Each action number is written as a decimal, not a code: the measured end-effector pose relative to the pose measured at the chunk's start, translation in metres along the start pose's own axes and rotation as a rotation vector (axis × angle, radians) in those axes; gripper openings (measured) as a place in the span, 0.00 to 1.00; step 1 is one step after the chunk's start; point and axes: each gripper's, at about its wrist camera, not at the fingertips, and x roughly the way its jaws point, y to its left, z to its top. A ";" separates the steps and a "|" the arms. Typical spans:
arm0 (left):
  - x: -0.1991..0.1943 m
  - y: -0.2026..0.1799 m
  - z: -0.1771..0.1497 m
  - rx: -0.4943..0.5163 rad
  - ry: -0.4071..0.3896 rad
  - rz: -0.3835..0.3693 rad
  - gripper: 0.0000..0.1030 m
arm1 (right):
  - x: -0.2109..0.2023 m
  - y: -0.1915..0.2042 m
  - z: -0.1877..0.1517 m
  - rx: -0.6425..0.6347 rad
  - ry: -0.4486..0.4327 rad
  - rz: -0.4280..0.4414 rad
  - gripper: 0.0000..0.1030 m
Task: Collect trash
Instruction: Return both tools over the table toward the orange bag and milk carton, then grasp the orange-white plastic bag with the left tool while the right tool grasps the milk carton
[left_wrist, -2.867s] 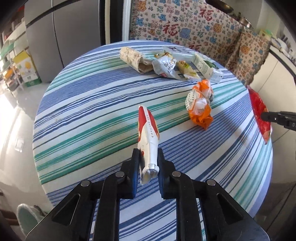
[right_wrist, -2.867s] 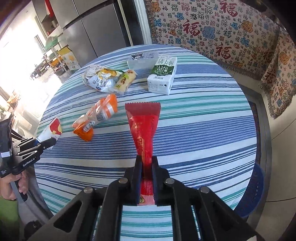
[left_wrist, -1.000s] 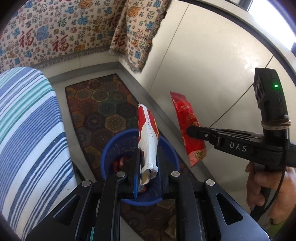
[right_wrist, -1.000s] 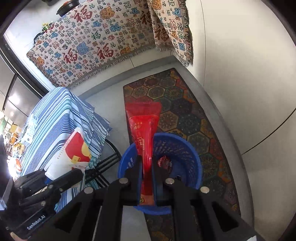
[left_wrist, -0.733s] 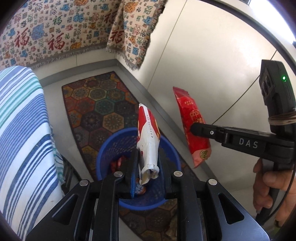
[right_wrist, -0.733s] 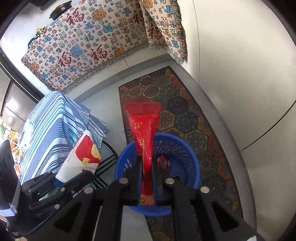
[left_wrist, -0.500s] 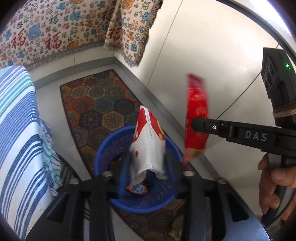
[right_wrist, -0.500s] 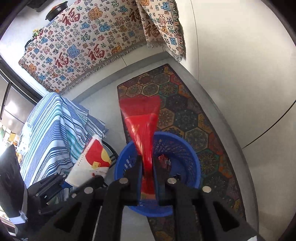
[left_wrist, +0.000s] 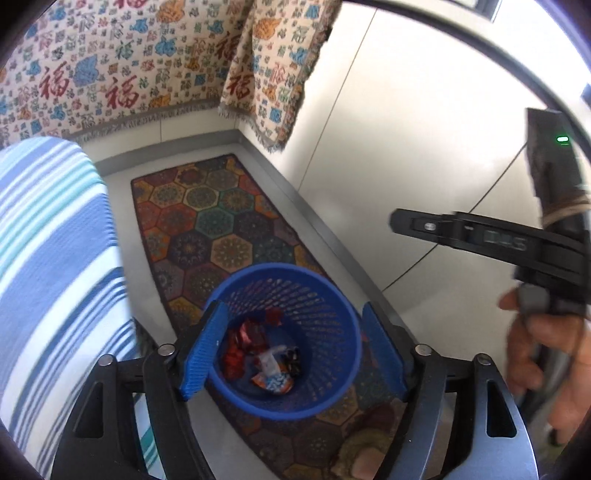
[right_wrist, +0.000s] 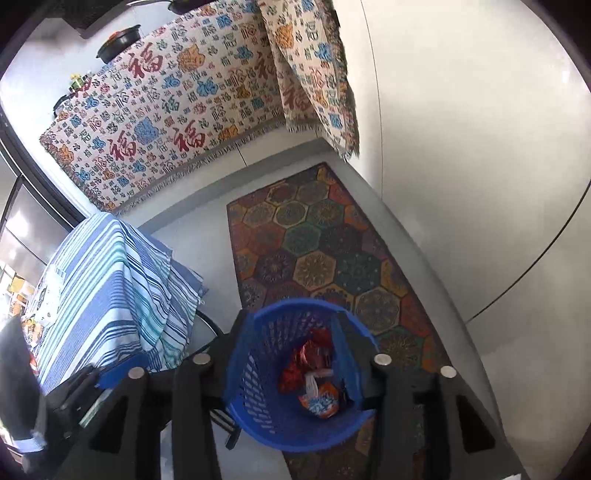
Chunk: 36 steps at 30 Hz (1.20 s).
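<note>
Underfoot lay a patterned rug (left_wrist: 207, 221) of coloured hexagons on smooth grey floor, and on it stood a round blue plastic basket (left_wrist: 325, 295) with perforated mesh walls, holding the crinkled foil wrappers (left_wrist: 266, 358), red, white and orange, heaped at its bottom. Above its rim the left gripper (left_wrist: 291, 350) had just been opening, its blue ribbed fingers (left_wrist: 203, 350) wide apart with nothing between them; the right gripper (right_wrist: 291, 365) had likewise just been opening, empty. Beside the basket hung the striped cloth of the tabletop (right_wrist: 110, 288).
</note>
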 end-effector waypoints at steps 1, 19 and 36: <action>-0.016 0.002 -0.004 0.004 -0.019 0.008 0.82 | -0.002 0.005 0.001 -0.015 -0.012 -0.009 0.51; -0.174 0.171 -0.157 -0.080 -0.002 0.428 0.94 | -0.018 0.261 -0.116 -0.482 0.035 0.246 0.61; -0.228 0.256 -0.193 -0.207 -0.017 0.515 1.00 | 0.036 0.371 -0.119 -0.515 -0.007 0.092 0.76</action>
